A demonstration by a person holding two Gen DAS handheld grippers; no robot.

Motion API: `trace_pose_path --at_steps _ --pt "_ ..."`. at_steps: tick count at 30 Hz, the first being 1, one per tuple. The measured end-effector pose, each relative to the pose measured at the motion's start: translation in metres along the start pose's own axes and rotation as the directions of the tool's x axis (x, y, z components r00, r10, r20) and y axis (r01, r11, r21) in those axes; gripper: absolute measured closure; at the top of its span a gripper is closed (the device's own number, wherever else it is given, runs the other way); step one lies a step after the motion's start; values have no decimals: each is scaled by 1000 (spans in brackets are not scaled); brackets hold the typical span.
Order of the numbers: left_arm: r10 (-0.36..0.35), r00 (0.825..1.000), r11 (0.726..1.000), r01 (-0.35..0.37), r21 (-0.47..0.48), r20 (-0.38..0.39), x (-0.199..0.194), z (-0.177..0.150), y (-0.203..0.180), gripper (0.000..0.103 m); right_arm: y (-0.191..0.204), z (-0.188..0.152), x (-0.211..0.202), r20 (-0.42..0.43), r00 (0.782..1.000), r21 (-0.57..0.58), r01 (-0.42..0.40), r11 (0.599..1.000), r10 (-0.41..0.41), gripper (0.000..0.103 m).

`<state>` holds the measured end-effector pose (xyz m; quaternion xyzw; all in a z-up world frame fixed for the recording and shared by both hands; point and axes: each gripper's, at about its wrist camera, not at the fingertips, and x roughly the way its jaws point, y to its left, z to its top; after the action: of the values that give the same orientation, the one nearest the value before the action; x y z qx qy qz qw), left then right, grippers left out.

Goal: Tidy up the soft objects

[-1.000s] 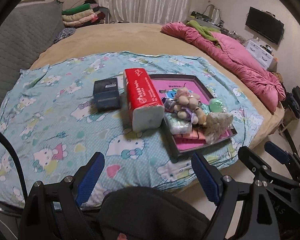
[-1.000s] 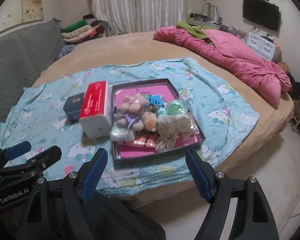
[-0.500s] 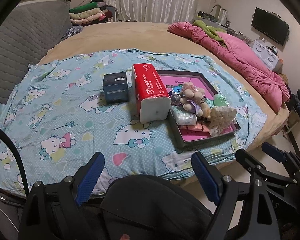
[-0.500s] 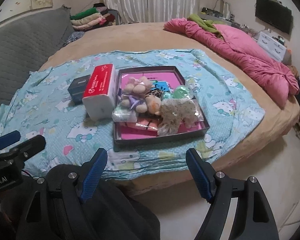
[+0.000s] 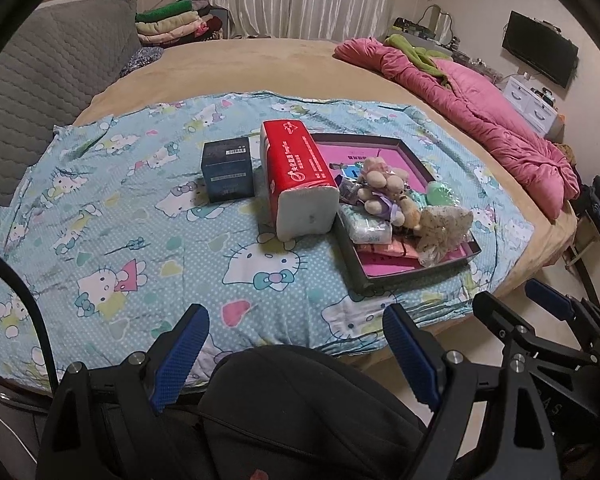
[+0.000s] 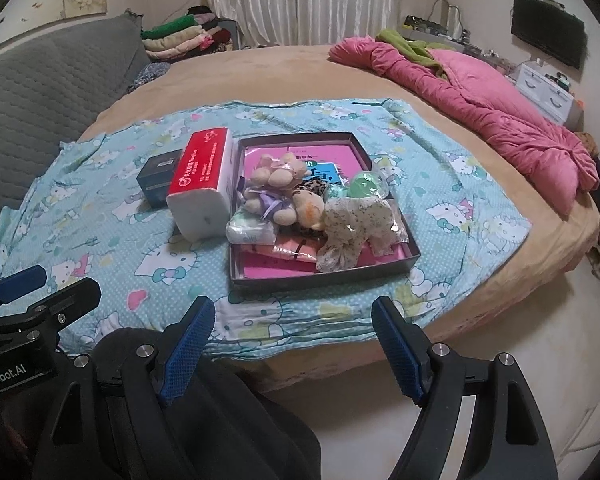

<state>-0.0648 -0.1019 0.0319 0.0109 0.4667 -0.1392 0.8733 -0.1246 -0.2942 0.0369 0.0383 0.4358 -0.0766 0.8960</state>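
A thin printed cotton-like sheet (image 5: 140, 216) is spread over a matt, velvety tan bedcover (image 5: 260, 64), and a quilted pink duvet (image 5: 492, 120) with a slight sheen is bunched at the side. The tissue pack (image 5: 296, 176) is wrapped in glossy red and white plastic film, the dark box (image 5: 228, 168) looks to be smooth card, and the tray (image 6: 324, 276) is of dark matt card with a pink paper lining; fuzzy plush toys (image 6: 276, 188) and a speckled cloth piece in clear crinkled plastic (image 6: 352, 224) are held in it. The pads (image 5: 180, 356) of the left gripper (image 5: 296, 356) and those of the right gripper (image 6: 292, 352) are faced in blue, finely ribbed rubber-like material on matt black plastic arms with bright metal screws.
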Motion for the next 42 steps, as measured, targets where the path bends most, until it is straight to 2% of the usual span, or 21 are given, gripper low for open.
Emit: trace_pose_path --at_steps 42 --pt "5 1000 1000 -5 -4 -2 4 1 3 15 -3 0 2 2 1000 0 9 1000 -9 21"
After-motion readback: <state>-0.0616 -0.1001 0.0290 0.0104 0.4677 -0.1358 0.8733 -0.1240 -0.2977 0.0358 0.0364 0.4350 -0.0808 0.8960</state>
